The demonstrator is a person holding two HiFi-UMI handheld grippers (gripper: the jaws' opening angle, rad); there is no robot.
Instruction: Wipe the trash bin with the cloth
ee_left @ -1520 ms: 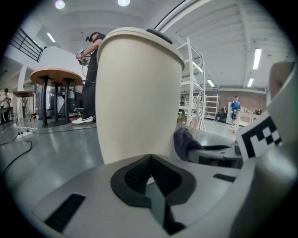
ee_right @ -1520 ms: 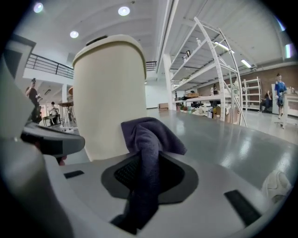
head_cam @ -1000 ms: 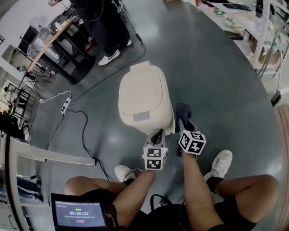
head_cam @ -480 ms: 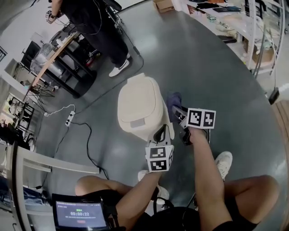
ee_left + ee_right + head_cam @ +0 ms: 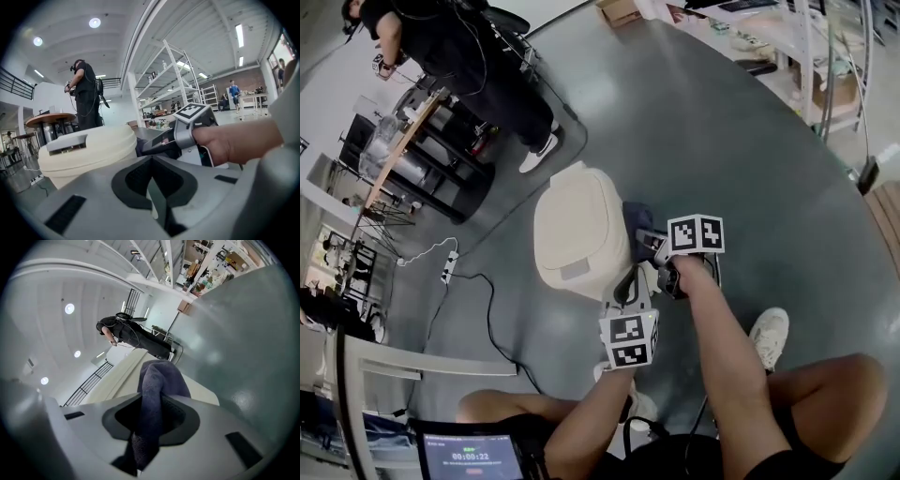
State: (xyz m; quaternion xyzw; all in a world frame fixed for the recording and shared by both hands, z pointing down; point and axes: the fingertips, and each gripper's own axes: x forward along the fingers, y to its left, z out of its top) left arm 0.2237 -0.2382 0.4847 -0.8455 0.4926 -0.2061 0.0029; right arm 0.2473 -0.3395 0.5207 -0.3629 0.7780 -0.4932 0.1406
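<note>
Beside the trash bin [image 5: 577, 225], the right gripper [image 5: 649, 242] half-hides the cloth [image 5: 635, 215].

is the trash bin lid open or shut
Shut: the trash bin has its lid down flat on the body, with no gap under the rim in the head view or the left gripper view.

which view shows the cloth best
The right gripper view: the cloth fills its centre, pinched between that gripper's fingers, with the trash bin behind. The head view shows the cloth only as a small dark patch at the bin's right side; the left gripper view, a dark sliver beside the lid.
</note>
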